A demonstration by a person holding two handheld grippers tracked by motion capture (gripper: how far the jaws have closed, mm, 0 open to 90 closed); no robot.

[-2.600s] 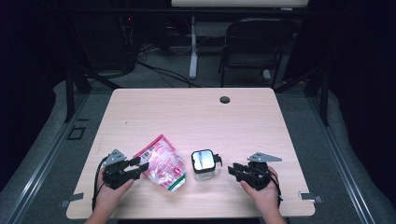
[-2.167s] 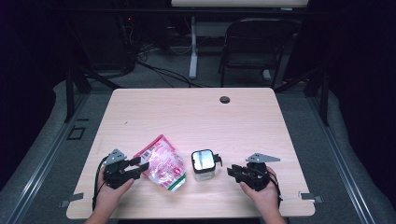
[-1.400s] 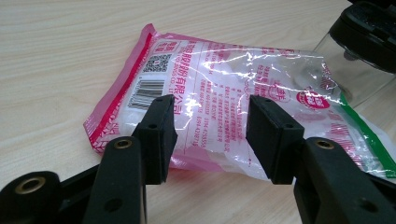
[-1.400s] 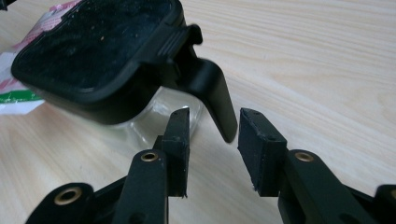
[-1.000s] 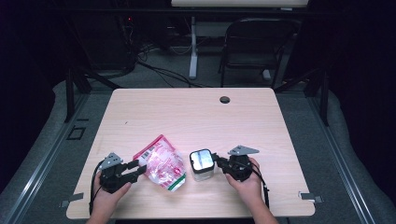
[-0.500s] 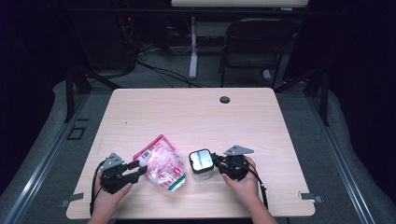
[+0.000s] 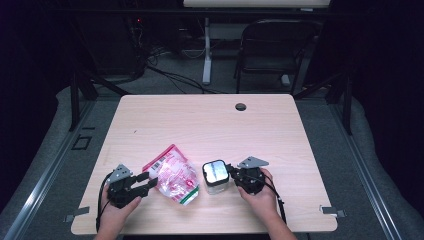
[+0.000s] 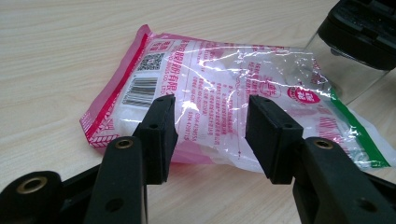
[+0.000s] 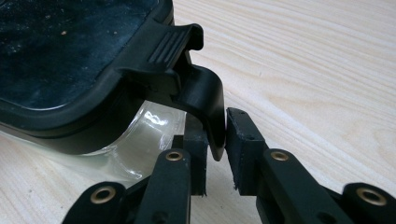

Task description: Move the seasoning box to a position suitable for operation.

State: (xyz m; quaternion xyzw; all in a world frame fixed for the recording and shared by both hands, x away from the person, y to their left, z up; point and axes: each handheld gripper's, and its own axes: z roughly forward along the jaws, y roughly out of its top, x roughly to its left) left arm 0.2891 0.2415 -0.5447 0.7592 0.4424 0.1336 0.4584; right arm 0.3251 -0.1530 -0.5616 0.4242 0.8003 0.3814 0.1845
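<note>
Now the right gripper [image 7: 231,171] sits against the clear square plastic container with a black lid [image 7: 216,176], whereas 2.6 seconds ago it rested well to the right of it; since a second ago it has hardly shifted. Its jaws have just been closing, and in the right gripper view its 2 pads [image 9: 244,140] pinch the black latch tab [image 9: 211,105] that hangs from the lid's edge. The left gripper [image 7: 148,182] has stayed put at the left edge of the pink-and-clear plastic food bag with red print [image 7: 172,174]; in the left gripper view its jaws stand apart, with the bag [image 8: 224,102] lying just beyond them and nothing clamped.

The container stands upright on the light wooden table [image 7: 210,120], near the front edge and touching the bag's right side. Its lid is on, its dark top panel catching a pale reflection, and the transparent wall [image 9: 140,135] curves below the rim. The latch has a ribbed grip [image 9: 163,46] on top.
</note>
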